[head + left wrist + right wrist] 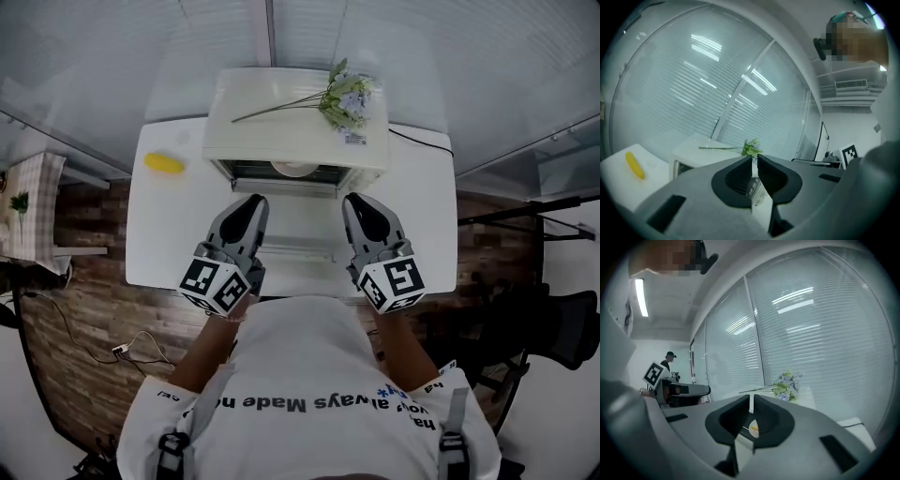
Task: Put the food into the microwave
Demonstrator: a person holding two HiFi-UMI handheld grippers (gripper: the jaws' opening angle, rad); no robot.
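Lying on the white bench (431, 216) to the left of the microwave (281, 112), well apart from both grippers, the food (164, 163) is a small, smooth, bright yellow oblong with rounded ends. It may be a banana or corn; I cannot tell which.

The microwave is a cream box with rounded corners. Its door is open and a pale round plate (295, 169) shows inside the dark opening. A spray of flowers (345, 98) with long thin stems, green leaves and pale blue blooms lies across its flat top. The small tag on it is too small to read. A thin black cable (422, 139) runs over the bench on the right.

The left gripper (253, 201) and the right gripper (354, 199) are grey moulded plastic with black ribbed pads. Both are held side by side above the near edge of the bench and point at the microwave. Each gripper view shows its jaws drawn together to a narrow slit with nothing held between them.

A cube (394, 284) with black-and-white square markers sits at the back of the right gripper, and the left has the same.

The person's white shirt (309, 366) carries dark print in which "always" and "Made" can be read. Below the bench, the floor (75, 309) is brown wood planks.
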